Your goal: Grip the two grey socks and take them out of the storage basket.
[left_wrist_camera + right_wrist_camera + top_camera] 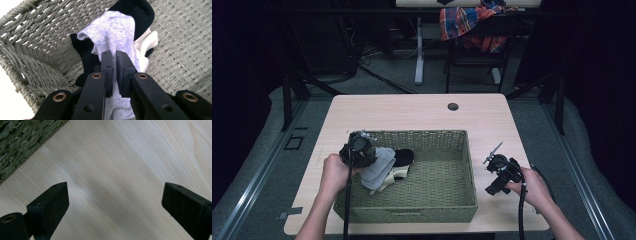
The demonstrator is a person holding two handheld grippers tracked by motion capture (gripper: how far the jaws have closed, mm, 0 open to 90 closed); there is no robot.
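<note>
Our left gripper [113, 60] clamps grey sock [117, 32] | inside woven basket [437, 207] | our right gripper [113, 197] gapes over table [120, 157]

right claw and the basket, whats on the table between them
Nothing: bare wood lies between the right claw and the basket wall, in the high view.

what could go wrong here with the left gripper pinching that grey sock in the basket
1. The left gripper is shut on the light grey knitted sock, which lies over a black sock and a cream sock; lifting may drag those along.
2. The grip sits close to the green woven basket's wall, so the jaws or sock could snag the weave and tug the basket.
3. The right gripper hangs open over the pale wooden table, so nothing steadies the basket.
</note>
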